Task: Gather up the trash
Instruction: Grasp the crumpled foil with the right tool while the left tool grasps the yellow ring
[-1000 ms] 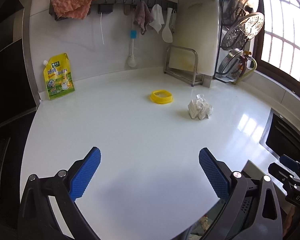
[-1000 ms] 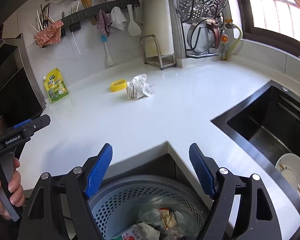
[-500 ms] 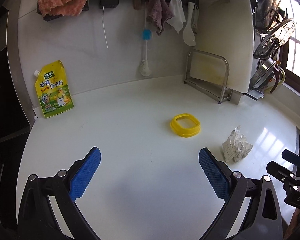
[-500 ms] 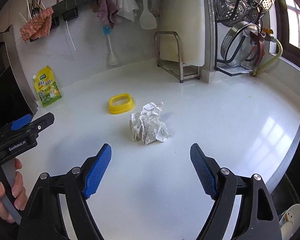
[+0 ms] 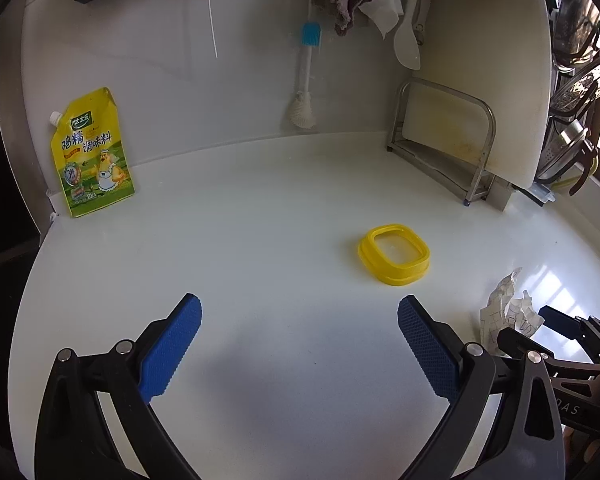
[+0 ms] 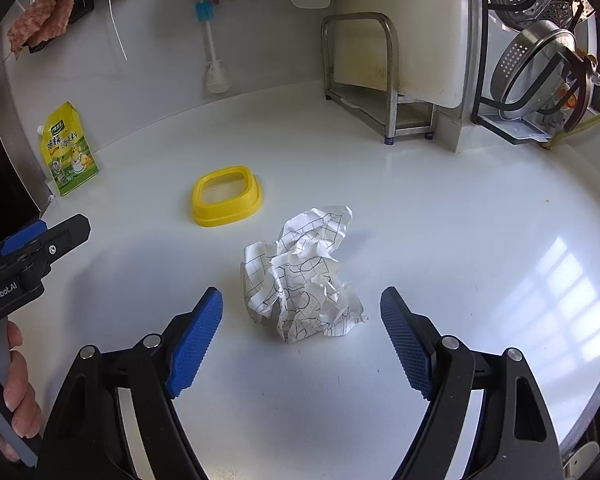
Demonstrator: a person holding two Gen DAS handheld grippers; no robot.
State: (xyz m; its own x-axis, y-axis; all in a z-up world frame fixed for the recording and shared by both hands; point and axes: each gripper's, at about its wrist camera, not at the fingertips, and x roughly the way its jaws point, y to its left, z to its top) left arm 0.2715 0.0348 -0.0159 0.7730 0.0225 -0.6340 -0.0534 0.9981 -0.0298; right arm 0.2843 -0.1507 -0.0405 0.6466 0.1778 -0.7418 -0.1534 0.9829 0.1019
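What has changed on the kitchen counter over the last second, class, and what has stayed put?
Both claws moved in over the counter: the right claw left the bin behind and now frames the crumpled paper, open, not gripping. The left claw neared the yellow lid, open and empty. Paper, lid and seasoning pouch stayed put.

Bright daylight enters from the right; window glare patches the white countertop (image 6: 440, 208) near its right edge. Fisheye bending darkens corners; focus stays sharp.
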